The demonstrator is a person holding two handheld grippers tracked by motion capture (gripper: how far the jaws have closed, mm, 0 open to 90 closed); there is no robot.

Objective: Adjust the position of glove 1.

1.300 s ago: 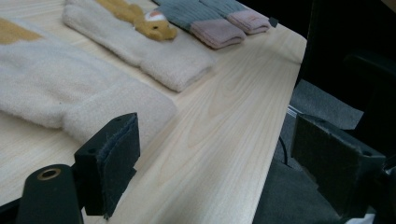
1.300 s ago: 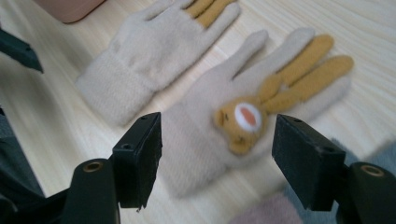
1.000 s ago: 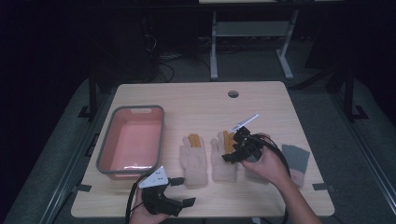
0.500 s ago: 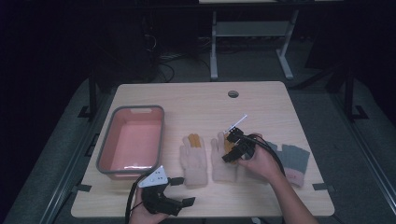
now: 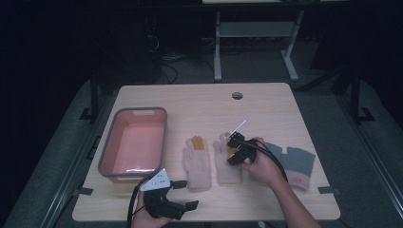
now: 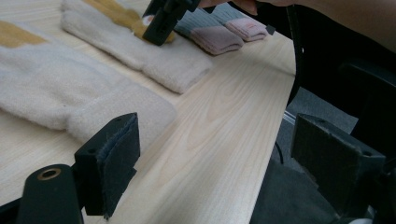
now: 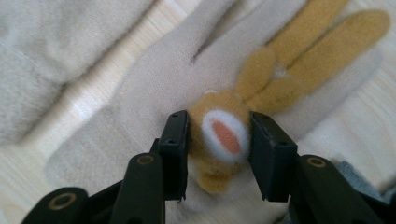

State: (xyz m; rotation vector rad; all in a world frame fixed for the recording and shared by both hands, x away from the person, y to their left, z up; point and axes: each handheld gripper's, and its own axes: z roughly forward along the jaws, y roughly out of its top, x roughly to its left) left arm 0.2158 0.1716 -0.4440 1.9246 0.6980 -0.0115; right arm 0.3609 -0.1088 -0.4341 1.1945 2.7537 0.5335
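Two cream knitted gloves lie flat mid-table, the left glove (image 5: pixel 197 164) and the right glove (image 5: pixel 227 170), each with tan finger parts. My right gripper (image 5: pixel 235 153) is down on the right glove (image 7: pixel 140 93). Its jaws have just been closing, and the pads now touch both sides of a tan plush bunny head (image 7: pixel 224 133) sewn on that glove. The right gripper (image 7: pixel 219 123) points straight down at it. My left gripper (image 5: pixel 188 194) rests at the table's front edge, open and with nothing between its fingers (image 6: pixel 116 154); the near glove (image 6: pixel 56 88) lies beside it.
A pink tray with a grey rim (image 5: pixel 164 137) stands at the left. A pair of grey gloves with pink cuffs (image 5: pixel 297 164) lies to the right of the right hand. A cable hole (image 5: pixel 237 95) marks the far side. The table's front edge (image 6: pixel 275 93) runs close to the left gripper.
My right gripper has come down a little onto the right glove and its jaws have narrowed around the bunny head. The left gripper has stayed where it was.
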